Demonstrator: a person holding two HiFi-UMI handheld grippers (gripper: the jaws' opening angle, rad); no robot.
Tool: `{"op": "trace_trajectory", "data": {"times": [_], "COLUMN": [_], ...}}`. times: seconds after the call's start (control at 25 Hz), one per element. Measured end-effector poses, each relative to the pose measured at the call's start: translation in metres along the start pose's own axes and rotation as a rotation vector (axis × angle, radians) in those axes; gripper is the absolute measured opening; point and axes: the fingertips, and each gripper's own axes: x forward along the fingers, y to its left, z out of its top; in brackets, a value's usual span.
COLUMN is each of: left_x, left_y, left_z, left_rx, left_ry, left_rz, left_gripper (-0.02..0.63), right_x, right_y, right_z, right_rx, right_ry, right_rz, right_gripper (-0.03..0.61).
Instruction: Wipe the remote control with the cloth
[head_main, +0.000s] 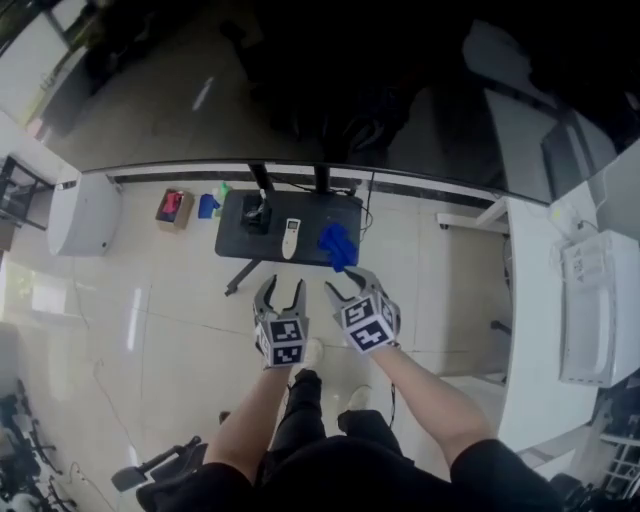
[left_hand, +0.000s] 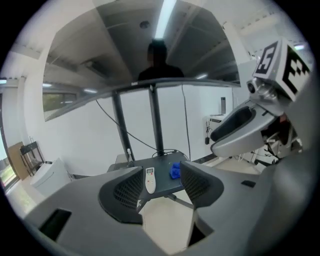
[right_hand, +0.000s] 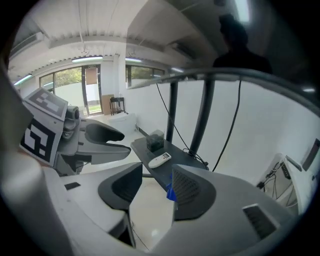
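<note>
A small dark table (head_main: 232, 240) stands on the tiled floor ahead of me. On it lie a white remote control (head_main: 291, 238) and, to its right, a crumpled blue cloth (head_main: 337, 245). My left gripper (head_main: 282, 290) and right gripper (head_main: 348, 285) hover side by side short of the table, both open and empty. The left gripper view shows the remote (left_hand: 150, 180) and the cloth (left_hand: 174, 171) far off between the jaws of the left gripper (left_hand: 162, 187). In the right gripper view the remote (right_hand: 159, 160) lies beyond the right gripper (right_hand: 155, 187), and the right jaw half hides the cloth (right_hand: 170, 192).
A dark box (head_main: 257, 215) sits at the table's left end, near the remote. On the floor to the left are a red box (head_main: 173, 205), small blue and green items (head_main: 208, 205) and a white unit (head_main: 85, 213). A white desk (head_main: 540, 300) runs along the right.
</note>
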Motion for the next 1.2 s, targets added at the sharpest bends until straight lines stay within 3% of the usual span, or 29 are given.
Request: {"op": "trace_trajectory", "data": {"times": [0.16,0.28,0.52,0.84,1.04,1.2], "left_x": [-0.080,-0.129,-0.209,-0.252,-0.266,-0.276], "left_y": [-0.035,-0.063,-0.094,-0.086,-0.066,-0.053], "left_z": [0.031,0.043,0.062,0.070,0.085,0.093], "left_rx": [-0.007,-0.016,-0.016,0.029,0.079,0.117], "left_ry": [-0.056,-0.071,-0.110,-0.151,-0.194,-0.226], "left_rz": [-0.063,-0.134,-0.199,-0.215,-0.232,-0.256], "left_gripper": [0.236,0.227,0.190,0.070,0.003,0.002], "right_x": [-0.082,-0.139,-0.224,-0.257,-0.263,-0.261], "right_y": [0.031,0.053,0.084,0.112,0.122,0.134], "right_z": [0.025,0.028,0.035,0.057,0.075,0.083], "right_rx": [0.002,-0.018,-0.043,-0.069,-0.051,-0.042], "right_ry": [-0.104,-0.151,-0.238,-0.327,-0.378,-0.390], "right_rz": [0.024,0.042,0.073,0.052,0.003,-0.021], "right_gripper": [0.189,0.189,0.189,0.172,0.098,0.055]}}
